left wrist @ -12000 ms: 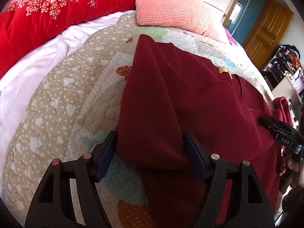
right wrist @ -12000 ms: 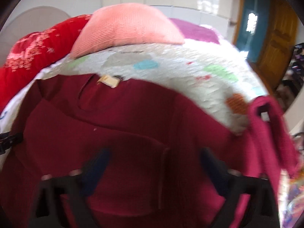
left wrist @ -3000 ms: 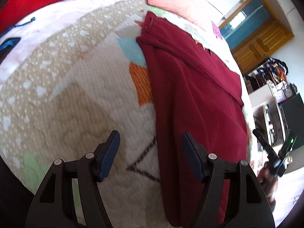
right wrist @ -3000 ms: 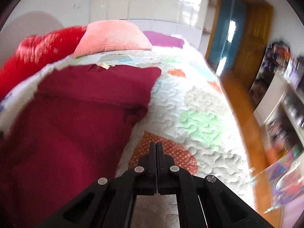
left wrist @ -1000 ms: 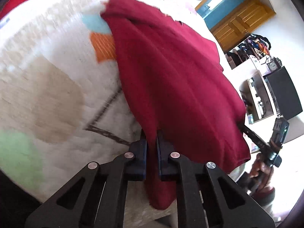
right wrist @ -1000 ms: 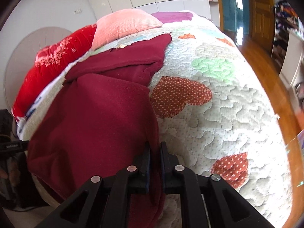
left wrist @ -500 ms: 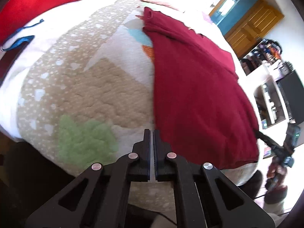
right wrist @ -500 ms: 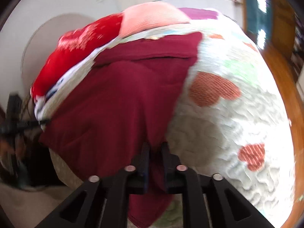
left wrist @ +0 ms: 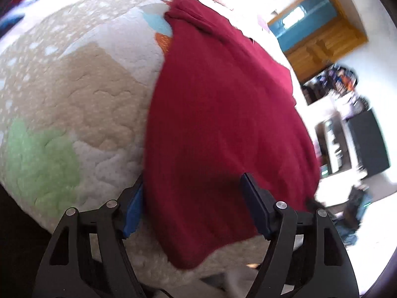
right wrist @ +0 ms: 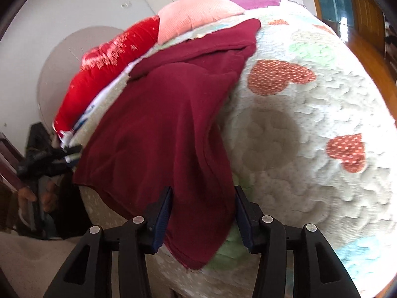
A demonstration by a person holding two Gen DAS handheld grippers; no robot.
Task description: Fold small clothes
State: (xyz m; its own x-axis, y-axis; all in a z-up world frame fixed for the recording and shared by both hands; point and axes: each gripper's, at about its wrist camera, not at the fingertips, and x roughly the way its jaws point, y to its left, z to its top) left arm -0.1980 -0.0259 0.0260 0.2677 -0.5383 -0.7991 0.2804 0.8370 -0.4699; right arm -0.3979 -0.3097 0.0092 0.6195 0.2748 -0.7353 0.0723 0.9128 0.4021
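A dark red garment [left wrist: 223, 124] lies lengthwise on the patchwork quilt [left wrist: 74, 94], folded along its length, its lower hem hanging over the bed's near edge. My left gripper [left wrist: 196, 206] is open, its jaws on either side of the hem's left corner. In the right wrist view the same garment [right wrist: 173, 114] runs away toward the pillows. My right gripper [right wrist: 202, 211] is open, its jaws on either side of the hem's right corner. The left gripper also shows in the right wrist view [right wrist: 49, 159], at the garment's far corner.
A pink pillow [right wrist: 196, 12] and a red duvet [right wrist: 109, 59] lie at the head of the bed. The quilt [right wrist: 310, 129] spreads to the right of the garment. A wooden door [left wrist: 320, 39], shelves and a dark cabinet [left wrist: 367, 144] stand beyond the bed.
Both grippers were shut half a second ago and are open now. The garment's hem corners have dropped onto the bed's near edge, between the jaws.
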